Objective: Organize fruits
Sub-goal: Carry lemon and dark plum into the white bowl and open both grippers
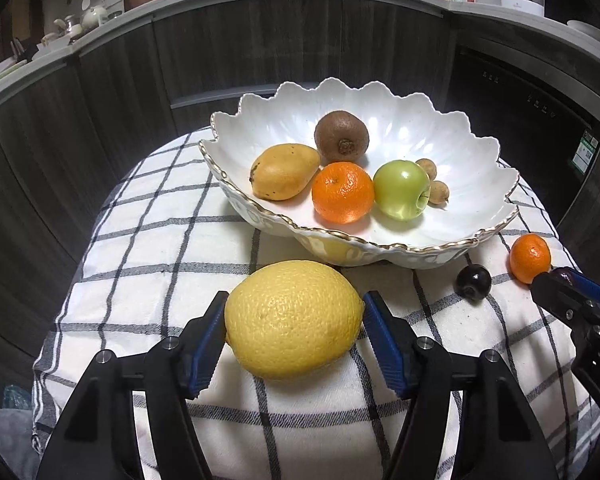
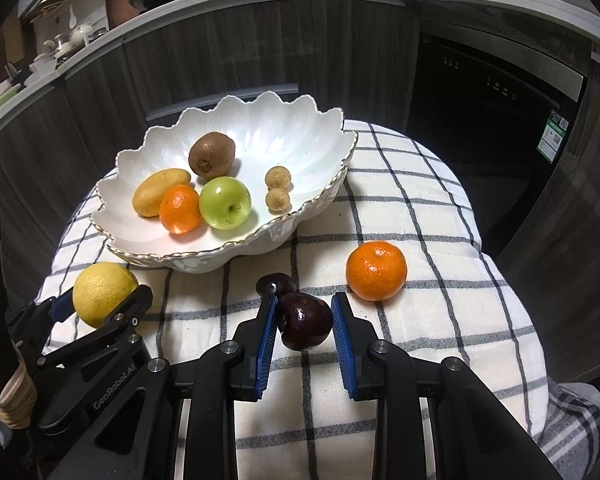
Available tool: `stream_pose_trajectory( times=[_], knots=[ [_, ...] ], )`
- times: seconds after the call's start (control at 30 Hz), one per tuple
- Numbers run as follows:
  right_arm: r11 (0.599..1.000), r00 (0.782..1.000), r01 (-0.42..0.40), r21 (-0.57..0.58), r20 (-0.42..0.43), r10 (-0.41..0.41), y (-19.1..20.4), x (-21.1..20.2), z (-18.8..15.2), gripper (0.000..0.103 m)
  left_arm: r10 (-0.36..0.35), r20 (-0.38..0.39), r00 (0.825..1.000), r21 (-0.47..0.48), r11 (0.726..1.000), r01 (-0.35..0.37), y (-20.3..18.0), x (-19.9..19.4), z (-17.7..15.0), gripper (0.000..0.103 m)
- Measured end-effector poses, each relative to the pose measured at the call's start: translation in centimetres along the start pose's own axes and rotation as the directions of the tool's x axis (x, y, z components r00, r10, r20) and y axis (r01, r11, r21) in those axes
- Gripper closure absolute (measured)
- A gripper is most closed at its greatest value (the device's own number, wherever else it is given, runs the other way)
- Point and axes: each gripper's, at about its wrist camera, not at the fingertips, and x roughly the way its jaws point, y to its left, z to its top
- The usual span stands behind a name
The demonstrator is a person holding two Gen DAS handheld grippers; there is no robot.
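Your left gripper (image 1: 294, 320) pinches the lemon (image 1: 294, 318) on the checked cloth (image 1: 140, 264), the white bowl (image 1: 480, 184) just beyond its tips. Your right gripper (image 2: 304, 320) clamps a dark plum (image 2: 306, 322); another plum (image 2: 274, 284) lies just ahead, a loose mandarin (image 2: 376, 270) ahead-right.

My left gripper (image 1: 294, 322) has its blue pads pressed on either side of the lemon (image 1: 294, 320), which sits on the checked cloth (image 1: 140, 248) just near of the scalloped white bowl (image 1: 452, 152). In the bowl lie a mango (image 1: 284, 171), a kiwi (image 1: 341, 137), an orange (image 1: 342, 192), a green apple (image 1: 401, 189) and two small brown fruits. To the right, a dark plum (image 1: 473, 282) and a second orange (image 1: 530, 258) rest on the cloth beside my right gripper (image 1: 556, 284)
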Motion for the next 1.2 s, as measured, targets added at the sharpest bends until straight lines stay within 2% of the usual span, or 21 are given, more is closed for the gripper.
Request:
stream_pose_trajectory(
  times=[0.37, 0.77, 1.07, 1.2],
  knots=[
    [1.000, 0.999, -0.021, -0.013, 0.040, 0.021, 0.3, -1.8, 0.8, 0.074, 0.011, 0.041, 0.999, -0.010, 1.000, -0.011, 0.6, -2.9, 0.7, 0.038],
    [0.998, 0.993, -0.040, -0.046, 0.105, 0.044, 0.3, -2.9, 4.1, 0.074, 0.015, 0.108, 0.994, -0.022, 1.000, -0.013, 1.0, -5.1, 4.0, 0.038],
    [0.996, 0.991, -0.045, -0.077, 0.123, 0.055, 0.7, -1.5, 7.6, 0.074, 0.006, 0.155, 0.988, -0.011, 1.000, -0.004, 0.6, -3.9, 8.5, 0.038],
    [0.995, 0.992, -0.055, -0.087, 0.105, 0.064, 0.9, 0.2, 9.6, 0.074, -0.002, 0.148, 0.989, -0.012, 1.000, 0.004, 0.7, -2.4, 10.0, 0.038]
  ],
)
